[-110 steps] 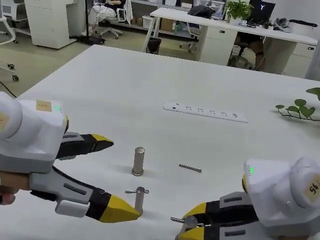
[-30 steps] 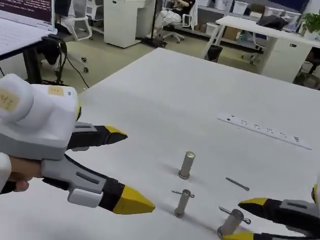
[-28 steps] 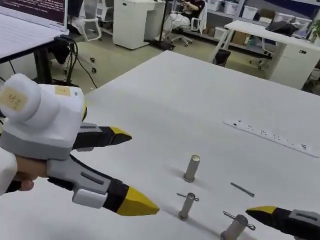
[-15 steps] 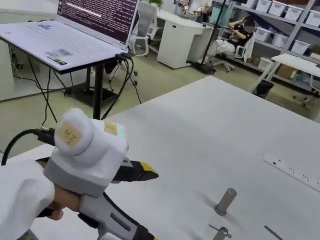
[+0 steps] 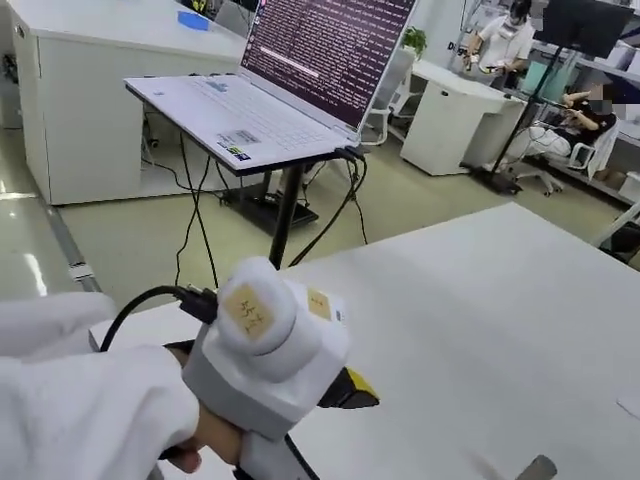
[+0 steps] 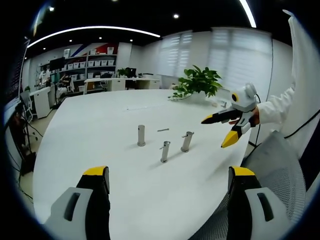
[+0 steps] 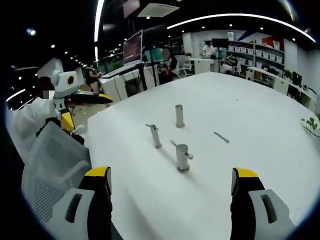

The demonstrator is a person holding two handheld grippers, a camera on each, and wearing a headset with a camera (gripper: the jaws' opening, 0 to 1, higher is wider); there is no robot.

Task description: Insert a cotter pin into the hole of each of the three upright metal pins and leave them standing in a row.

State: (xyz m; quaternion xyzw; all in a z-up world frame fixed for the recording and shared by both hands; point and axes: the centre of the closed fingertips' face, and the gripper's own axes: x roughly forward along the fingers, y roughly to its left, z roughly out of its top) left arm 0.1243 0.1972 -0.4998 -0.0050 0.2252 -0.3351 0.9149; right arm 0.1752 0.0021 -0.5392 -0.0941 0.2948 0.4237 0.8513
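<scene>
White-bodied, yellow-tipped left tongs [image 6: 168, 172] stand wide, holding nothing. The matching right tongs [image 7: 171, 173] are likewise wide and empty. Both are held well apart from the work, facing each other across the white counter [image 6: 100, 115], with the three pins between them.

Findings from the right gripper view:
- Closest ahead of the right tongs, roughly on their centre line, stands the nearest upright grey metal pin [image 7: 182, 157], with a fitted cotter pin [image 7: 173, 144] through its head.
- Just beyond it and slightly left stands the middle grey metal pin [image 7: 156, 136]. It also appears fitted, though the detail is small.
- Farthest ahead stands the bare grey metal pin [image 7: 179, 115]; no cotter can be made out on it.
- A loose thin metal cotter pin [image 7: 221, 137] lies flat on the counter, right of the centre line, near the bare pin but apart from it.
- All three pins are upright.

The head view faces an open laptop [image 5: 290, 90] on a stand beyond the left tongs, not the pins.

Assessment: two of the three insertions look complete, and the third is not yet begun. The next move calls for one pair of tongs to close narrowly on the loose cotter pin, a thin, flat item that needs a low, fine pinch. The other pair would steady the bare pin while the cotter is lined up with its cross-hole.
</scene>
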